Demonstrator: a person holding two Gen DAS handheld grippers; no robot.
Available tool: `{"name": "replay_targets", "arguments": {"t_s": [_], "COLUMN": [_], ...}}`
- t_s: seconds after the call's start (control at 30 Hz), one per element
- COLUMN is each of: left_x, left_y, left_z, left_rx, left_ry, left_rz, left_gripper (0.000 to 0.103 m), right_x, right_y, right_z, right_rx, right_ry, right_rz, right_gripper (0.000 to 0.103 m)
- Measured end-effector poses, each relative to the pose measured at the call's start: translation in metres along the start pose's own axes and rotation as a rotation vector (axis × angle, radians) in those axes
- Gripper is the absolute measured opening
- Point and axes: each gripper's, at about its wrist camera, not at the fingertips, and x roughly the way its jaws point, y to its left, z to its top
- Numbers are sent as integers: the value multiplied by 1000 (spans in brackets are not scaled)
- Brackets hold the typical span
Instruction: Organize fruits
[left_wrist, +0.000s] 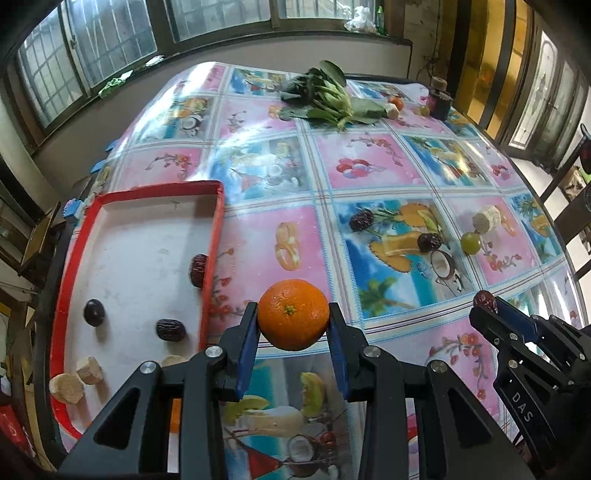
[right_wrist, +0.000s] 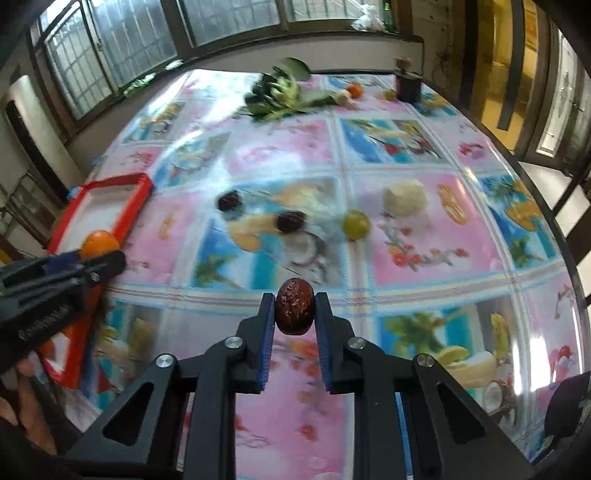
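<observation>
I've got the left gripper (left_wrist: 293, 321) clamped across a firm, slick-skinned orange (left_wrist: 293, 314) beside the red tray (left_wrist: 212, 236), and the right gripper (right_wrist: 294, 314) pinching a light, wrinkled jujube (right_wrist: 294, 312) above the table's near edge.

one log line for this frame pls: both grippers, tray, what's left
left gripper: shut on round orange | right gripper: shut on wrinkled red date | red-rimmed white tray: holds dates, pale slices | loose: green grape

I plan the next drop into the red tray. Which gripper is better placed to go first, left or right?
Probably the left. The left gripper holds the orange right beside the red tray. The right gripper holds a red date farther out over the table.
</observation>
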Motion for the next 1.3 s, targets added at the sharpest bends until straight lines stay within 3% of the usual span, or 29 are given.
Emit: {"name": "replay_targets", "arguments": {"t_s": [0.4,0.67,0.97,1.3], "left_x": [-26,-33,-23,9], "left_y": [71,127,171,194], "left_z": [-4,-12,-19,6], "left_rx": [-119,-200,-262,-266], "left_ry": [-50,-60,-42,-10], "left_rz": [93,173,220,209], "left_gripper": [35,35,35,35], "right_x": [-6,8,37,71], "right_y": [95,169,221,231], "right_z": [30,50,63,88], "right_rx": [-163,-260,-310,-307], "right_ry": [-40,-21,22,62], "right_rz": [149,254,286,254], "right_gripper": [23,23,23,23]}}
